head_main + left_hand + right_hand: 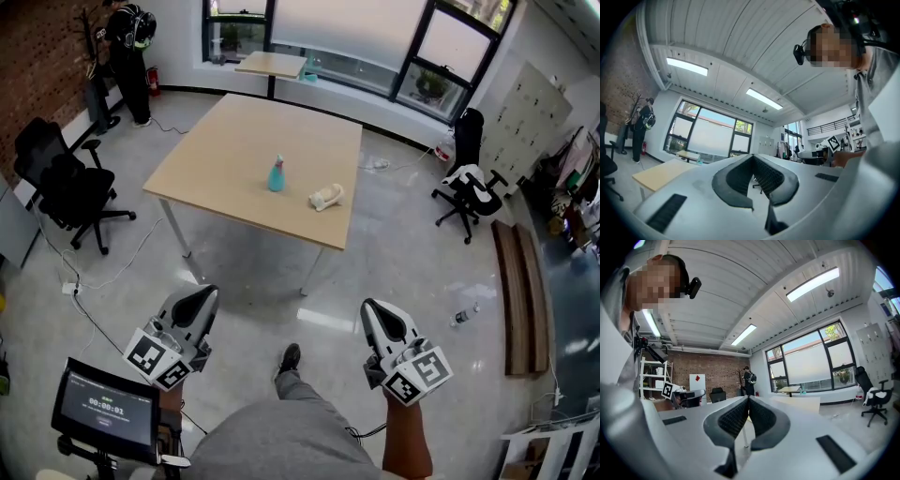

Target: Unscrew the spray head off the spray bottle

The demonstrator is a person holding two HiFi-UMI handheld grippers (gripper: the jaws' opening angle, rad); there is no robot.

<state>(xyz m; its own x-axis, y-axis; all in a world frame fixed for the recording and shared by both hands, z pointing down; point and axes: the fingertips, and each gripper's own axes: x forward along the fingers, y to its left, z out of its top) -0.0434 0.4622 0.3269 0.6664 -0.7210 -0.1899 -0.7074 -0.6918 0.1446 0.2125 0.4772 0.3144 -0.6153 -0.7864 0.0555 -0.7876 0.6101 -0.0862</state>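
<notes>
A teal spray bottle with its spray head on stands upright near the middle of a light wooden table in the head view. A cream-coloured object lies to its right. Both grippers are held low, well short of the table, over the grey floor. My left gripper has its jaws shut with nothing between them, as the left gripper view shows. My right gripper is likewise shut and empty. The bottle is too small to make out in either gripper view.
Black office chairs stand left of the table, another chair to its right. A person stands at the back left by the brick wall. A small screen is at my lower left. Wooden planks and cables lie on the floor.
</notes>
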